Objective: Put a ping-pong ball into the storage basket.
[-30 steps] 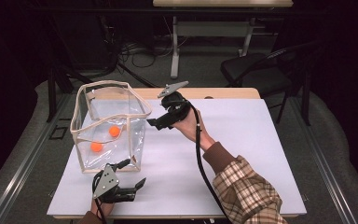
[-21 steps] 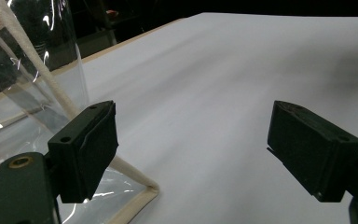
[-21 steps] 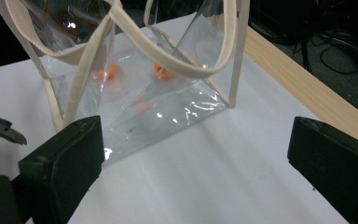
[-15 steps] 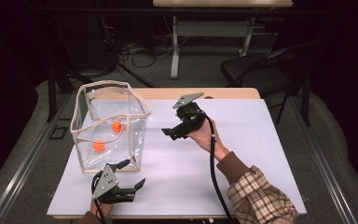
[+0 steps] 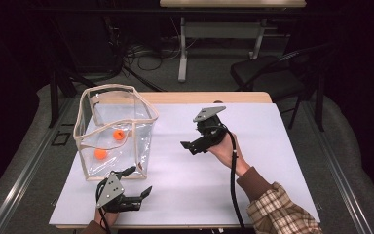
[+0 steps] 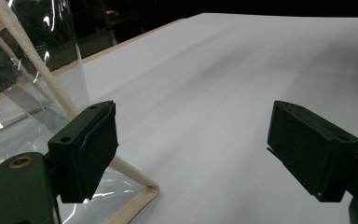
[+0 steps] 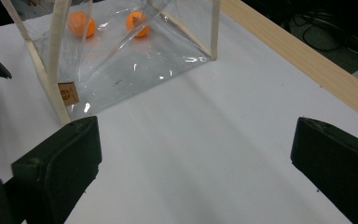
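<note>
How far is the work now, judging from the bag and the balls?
Done: two orange balls lie inside the clear bag. In hand: nothing; the right gripper and left gripper are open and empty. Left: nothing visible; I see no loose ball on the table.

Open table [image 5: 272, 161] spreads right of the bag [image 5: 114, 131], which blocks the left side. The left gripper [image 5: 134, 183], jaws apart, sits just beside the bag's near corner.

Orange balls [image 5: 119, 135], plaid sleeve [image 5: 282, 214]
</note>
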